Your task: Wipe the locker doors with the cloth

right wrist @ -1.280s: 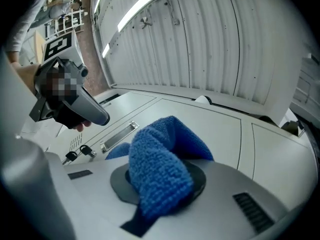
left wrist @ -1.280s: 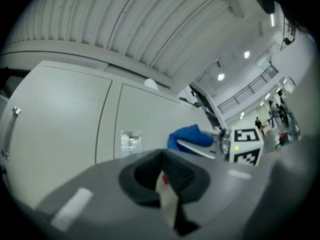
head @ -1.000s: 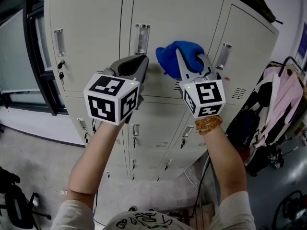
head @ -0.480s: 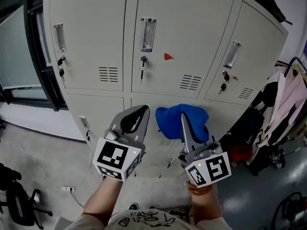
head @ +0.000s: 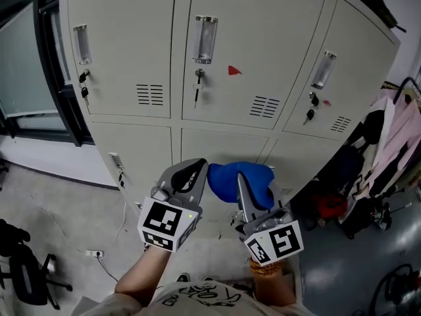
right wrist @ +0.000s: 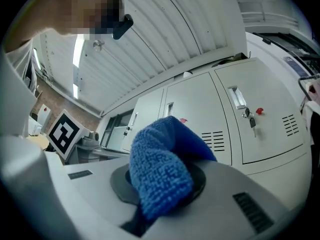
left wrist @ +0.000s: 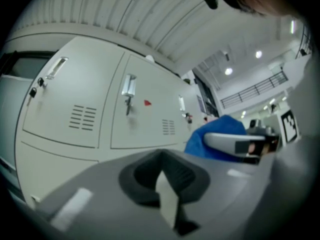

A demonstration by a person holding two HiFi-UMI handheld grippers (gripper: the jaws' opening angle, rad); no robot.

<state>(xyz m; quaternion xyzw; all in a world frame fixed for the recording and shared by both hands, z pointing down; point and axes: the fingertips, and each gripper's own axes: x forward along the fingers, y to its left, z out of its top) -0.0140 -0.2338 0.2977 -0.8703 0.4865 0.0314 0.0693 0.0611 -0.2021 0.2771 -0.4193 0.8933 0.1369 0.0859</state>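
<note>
A bank of pale grey locker doors (head: 250, 51) fills the head view, upper row above and lower row (head: 220, 143) below. My right gripper (head: 242, 182) is shut on a blue cloth (head: 227, 180), which bulges from its jaws in front of the lower row. Whether the cloth touches a door I cannot tell. In the right gripper view the cloth (right wrist: 162, 179) covers the jaw tips. My left gripper (head: 196, 166) hangs just left of the cloth, shut and holding nothing. Its closed jaws (left wrist: 162, 176) show in the left gripper view, with the cloth (left wrist: 220, 134) to the right.
Keys hang in the upper locks (head: 197, 89), and a small red mark (head: 233, 70) sits on the middle door. Clothes hang on a rack (head: 395, 143) at right. A dark window frame (head: 52, 64) stands at left. A cable and socket (head: 95, 252) lie on the floor.
Both grippers have come down from the upper middle door to the lower row, the right one carrying the cloth. The upper doors' handles and vents are now uncovered.
</note>
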